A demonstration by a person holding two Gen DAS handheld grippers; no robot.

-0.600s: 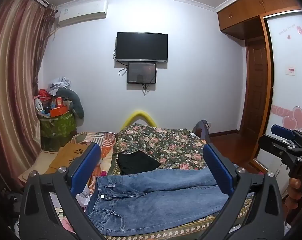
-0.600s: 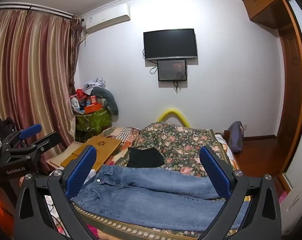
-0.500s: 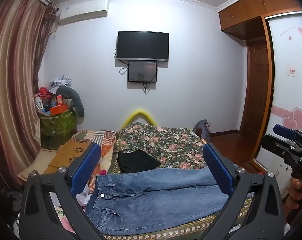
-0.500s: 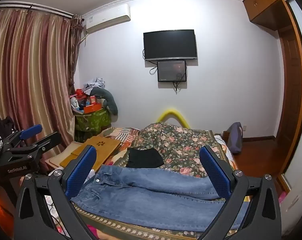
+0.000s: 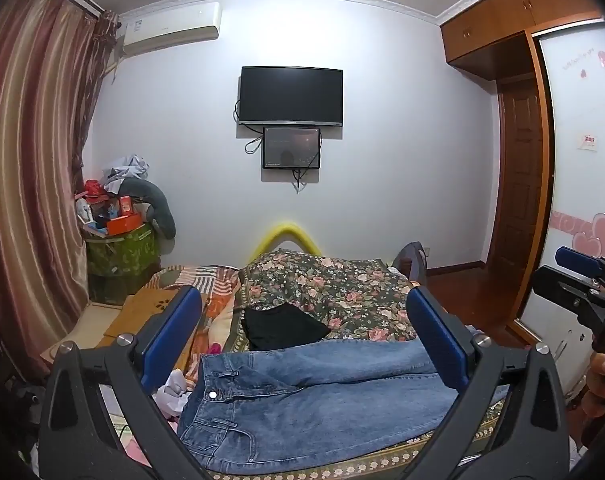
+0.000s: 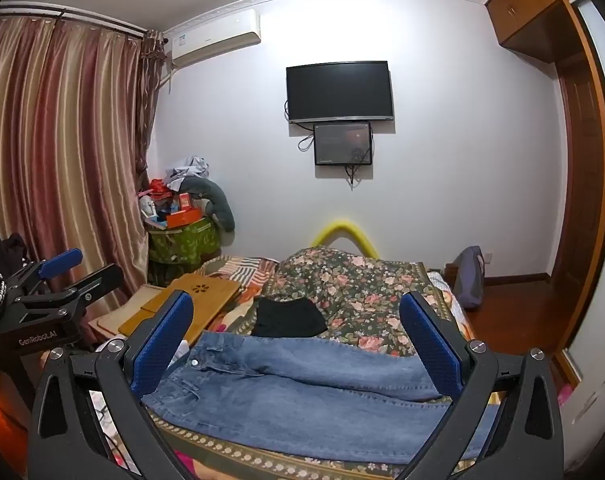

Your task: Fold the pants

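Note:
Blue jeans (image 5: 314,400) lie flat across the near end of the bed, waistband at the left, legs running right; they also show in the right wrist view (image 6: 302,396). My left gripper (image 5: 302,344) is open and empty, held above and in front of the jeans. My right gripper (image 6: 296,344) is open and empty, also short of the jeans. The right gripper shows at the right edge of the left wrist view (image 5: 582,288), and the left gripper at the left edge of the right wrist view (image 6: 50,288).
A black garment (image 5: 282,326) lies on the floral bedspread (image 5: 334,288) behind the jeans. A wooden lap table (image 6: 194,304) sits at the bed's left. A cluttered green box (image 5: 118,248) stands by the curtain. A wardrobe and door are at the right.
Both views have shifted very slightly; the jeans and both open grippers stand as before.

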